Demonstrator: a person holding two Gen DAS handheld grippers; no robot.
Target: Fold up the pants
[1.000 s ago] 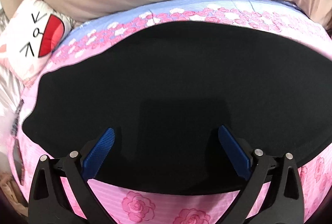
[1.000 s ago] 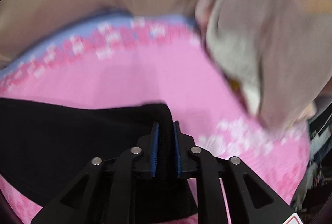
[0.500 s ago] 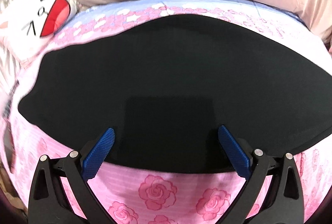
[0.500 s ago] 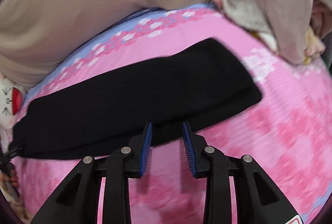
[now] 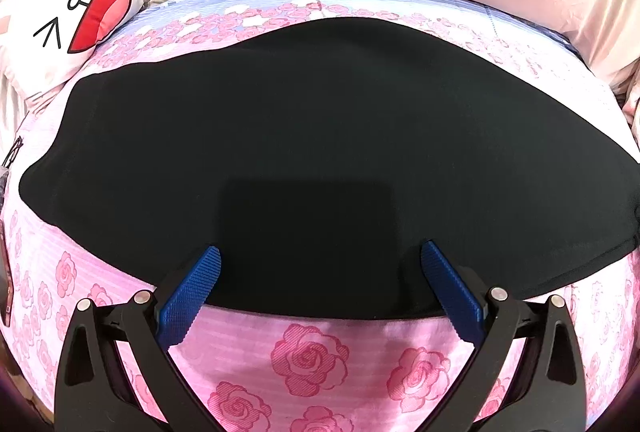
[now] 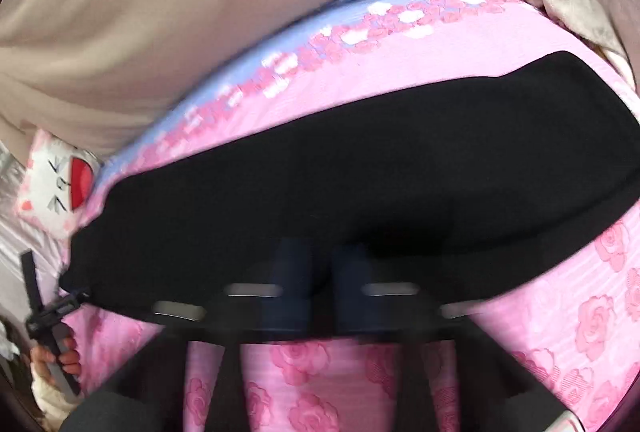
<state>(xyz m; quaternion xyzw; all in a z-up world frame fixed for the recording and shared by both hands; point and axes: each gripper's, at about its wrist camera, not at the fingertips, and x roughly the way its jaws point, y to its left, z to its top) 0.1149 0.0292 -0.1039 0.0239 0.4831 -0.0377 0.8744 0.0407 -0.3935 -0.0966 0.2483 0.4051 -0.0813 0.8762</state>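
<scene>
Both wrist views look down closely—sharing pants [image 5: 304, 152].

left gripper [image 5: 320, 256] wide open, holding nothing | right gripper [image 6: 320, 264] super blurry, blue pads look a little apart, can't really tell

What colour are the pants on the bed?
Plain black pants, lying on the pink rose-patterned bedspread; the left wrist view shows them best.

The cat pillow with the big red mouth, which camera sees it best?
The left wrist view. There the cat pillow is large and sharp at the upper left, its drawn eyes and red mouth clear. In the right wrist view the same pillow is small, blurry and pushed to the left edge.
</scene>
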